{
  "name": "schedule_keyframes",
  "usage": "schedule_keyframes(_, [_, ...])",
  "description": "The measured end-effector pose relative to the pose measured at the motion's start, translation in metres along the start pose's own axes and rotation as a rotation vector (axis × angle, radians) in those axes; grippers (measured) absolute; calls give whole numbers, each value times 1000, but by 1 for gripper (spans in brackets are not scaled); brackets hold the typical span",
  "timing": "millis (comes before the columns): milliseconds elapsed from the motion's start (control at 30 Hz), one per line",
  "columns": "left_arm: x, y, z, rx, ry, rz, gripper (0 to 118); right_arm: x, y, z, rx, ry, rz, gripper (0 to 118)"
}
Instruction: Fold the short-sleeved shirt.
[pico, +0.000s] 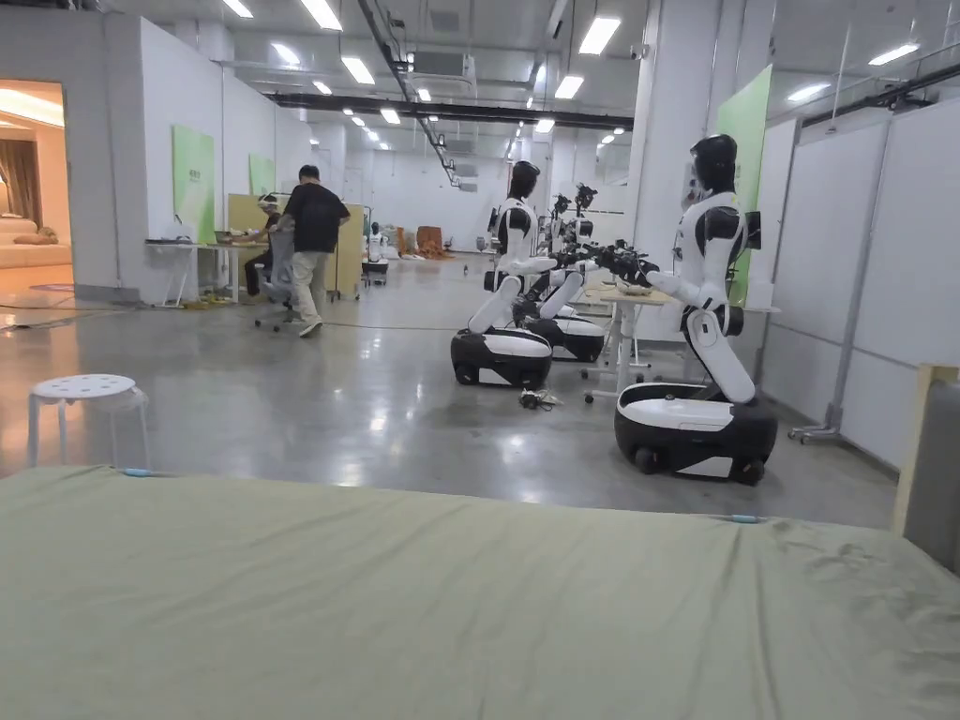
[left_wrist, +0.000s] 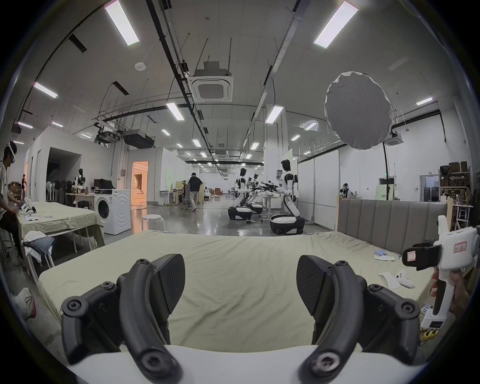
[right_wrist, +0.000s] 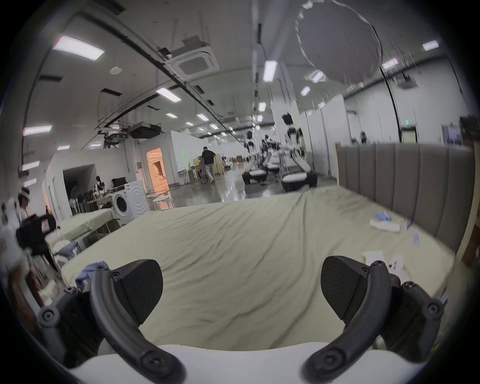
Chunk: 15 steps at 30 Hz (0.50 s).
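Hovering above green bed sheet (left_wrist: 233, 280): left gripper (left_wrist: 241, 282) and right gripper (right_wrist: 241, 288), jaws spread, pinching nothing; shirt unseen.

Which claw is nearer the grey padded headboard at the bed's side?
Right. The right claw hovers open over the bed sheet on the headboard side; the left claw, also open, is farther from it.

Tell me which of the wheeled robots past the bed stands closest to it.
The robot on the right, beside the white partition wall. It looms largest and its black-and-white base sits nearest the bed; the other robots stand farther back, left.
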<state>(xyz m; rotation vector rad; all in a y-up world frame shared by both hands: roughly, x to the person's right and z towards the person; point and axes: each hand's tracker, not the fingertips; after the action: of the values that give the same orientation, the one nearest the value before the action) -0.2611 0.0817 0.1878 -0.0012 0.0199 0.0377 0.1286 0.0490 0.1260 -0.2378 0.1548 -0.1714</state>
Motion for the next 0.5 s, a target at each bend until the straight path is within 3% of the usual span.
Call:
schedule_keyframes(67, [0, 0, 1, -1, -1, 0, 88, 5, 2, -3, -21, 10, -101, 118])
schedule_keyframes(100, [0, 0, 1, -1, -1, 0, 88, 5, 4, -5, -50, -35, -150, 118])
schedule_keyframes(233, [-3, 1, -1, -7, -41, 50, 88, 7, 17, -8, -153, -59, -264, 118])
schedule_keyframes(367, [-1, 2, -2, -1, -47, 57, 88, 16, 18, -3, -124, 1, -302, 118])
schedule_keyframes(500, [1, 2, -3, -5, -53, 50, 88, 11, 18, -1, -125, -75, -296, 118])
